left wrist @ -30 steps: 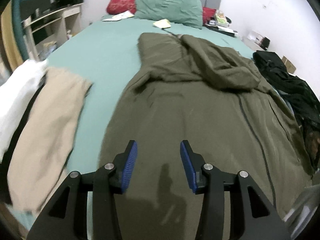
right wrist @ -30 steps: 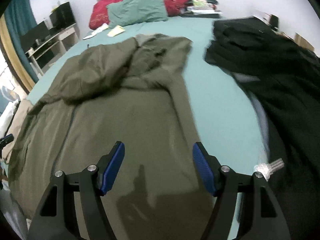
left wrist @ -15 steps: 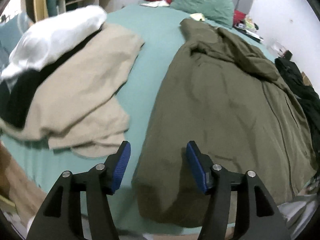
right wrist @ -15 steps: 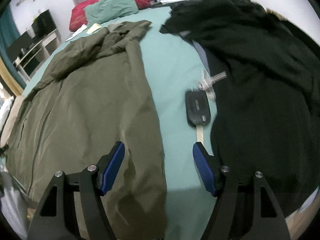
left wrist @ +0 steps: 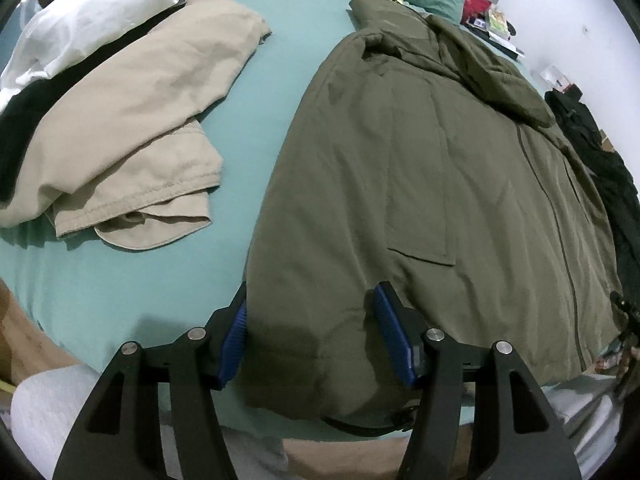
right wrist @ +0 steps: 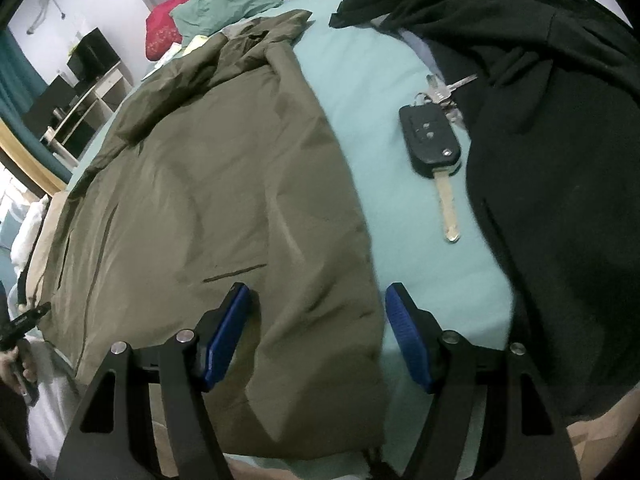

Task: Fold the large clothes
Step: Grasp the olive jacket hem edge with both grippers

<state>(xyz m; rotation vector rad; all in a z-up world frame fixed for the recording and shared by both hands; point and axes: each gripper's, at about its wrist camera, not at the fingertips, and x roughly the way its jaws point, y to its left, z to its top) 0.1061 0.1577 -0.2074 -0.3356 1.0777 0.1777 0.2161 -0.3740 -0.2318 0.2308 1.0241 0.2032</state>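
An olive green jacket [left wrist: 420, 168] lies spread flat on the teal bed sheet [left wrist: 128, 280], its hem toward me and its hood toward the pillows. It also shows in the right wrist view [right wrist: 208, 184]. My left gripper [left wrist: 314, 332] is open, its jaws astride the jacket's lower left hem corner, just above it. My right gripper [right wrist: 318, 332] is open, its jaws astride the jacket's lower right hem corner and side edge. Neither holds fabric.
A beige garment [left wrist: 132, 120] with white [left wrist: 100, 16] and black clothes lies left of the jacket. Black clothing [right wrist: 560, 160] lies to the right, with a car key [right wrist: 432, 140] on the sheet between. Pillows [right wrist: 228, 4] are at the far end. Shelves [right wrist: 80, 92] stand left.
Both grippers have drawn back and lowered toward the near end of the bed, from over the jacket's middle to its two hem corners. Their jaws stayed open.
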